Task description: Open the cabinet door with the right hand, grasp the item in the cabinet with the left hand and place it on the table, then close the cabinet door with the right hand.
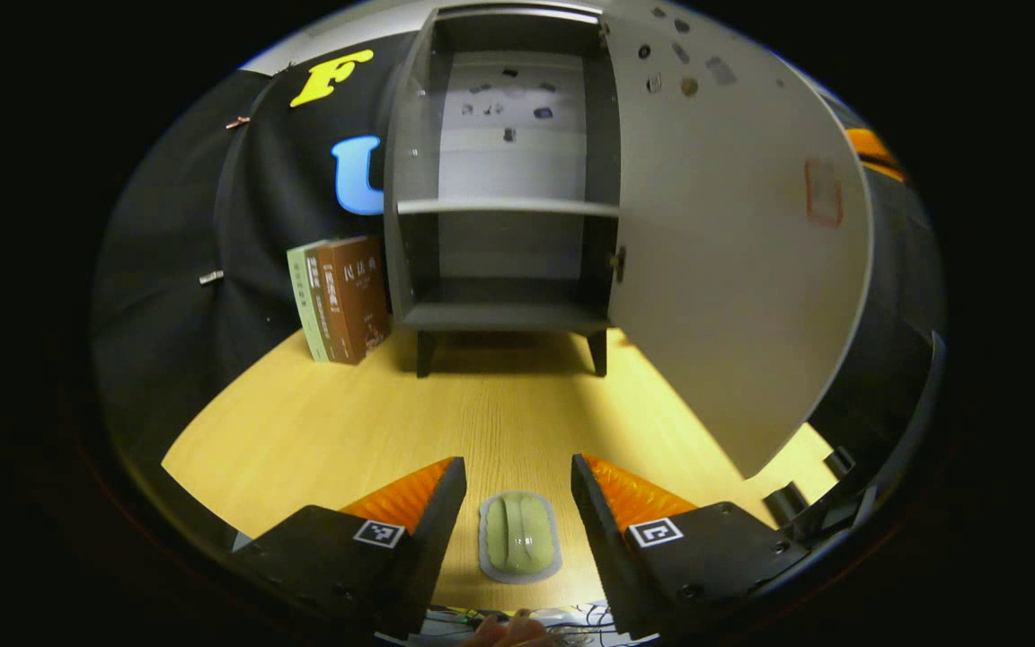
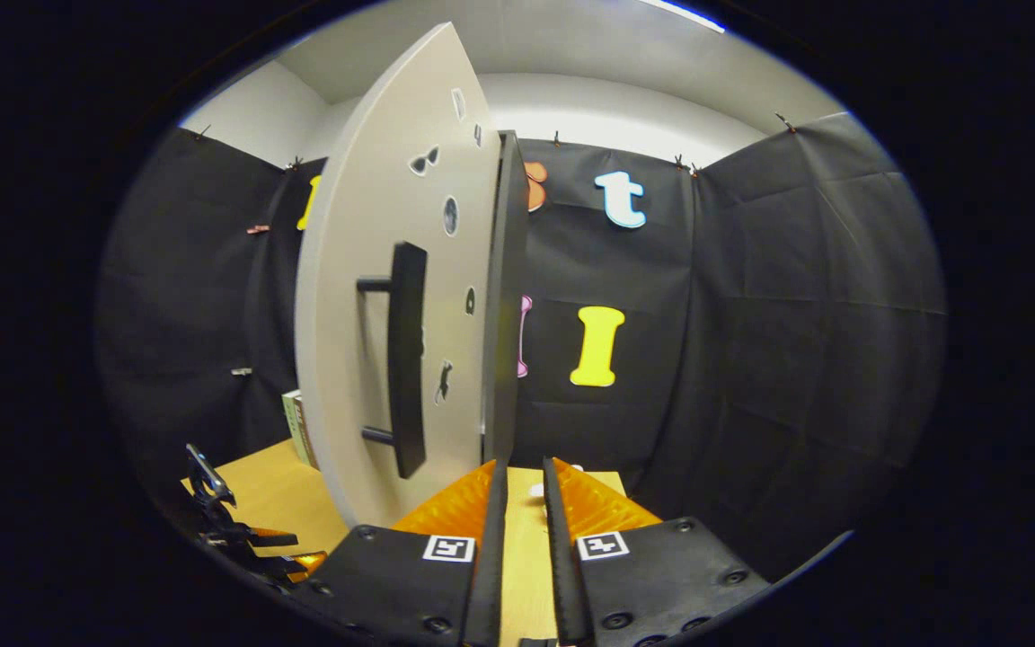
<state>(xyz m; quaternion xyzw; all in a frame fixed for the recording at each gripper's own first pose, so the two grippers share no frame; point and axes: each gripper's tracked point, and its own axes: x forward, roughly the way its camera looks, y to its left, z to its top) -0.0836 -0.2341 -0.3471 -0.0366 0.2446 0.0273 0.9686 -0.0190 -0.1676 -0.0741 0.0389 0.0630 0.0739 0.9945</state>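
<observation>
Seen from the left gripper view, the left gripper (image 1: 517,490) hangs low over a yellow wooden table (image 1: 329,422), pointing toward the cabinet (image 1: 504,180). Its two fingers are spread wide apart, and between them, flat on the table and touching neither, lies one small pale green item (image 1: 519,536) with a grey rim. A bit of a hand shows at the bottom edge behind it.

The single grey cabinet stands on short dark legs at the back of the table. Its one door (image 1: 733,243) is swung open to the right, and the two shelves inside look bare. Two books (image 1: 342,296) stand upright just left of the cabinet, one green and one brown.

In the right gripper view, the right gripper (image 2: 523,490) sits close to the door's free edge, its fingers almost together with a thin gap between them, gripping nothing. One dark bar handle (image 2: 406,359) sticks out from the door's face, left of the gripper. The door blocks sight of the cabinet's inside from here.
</observation>
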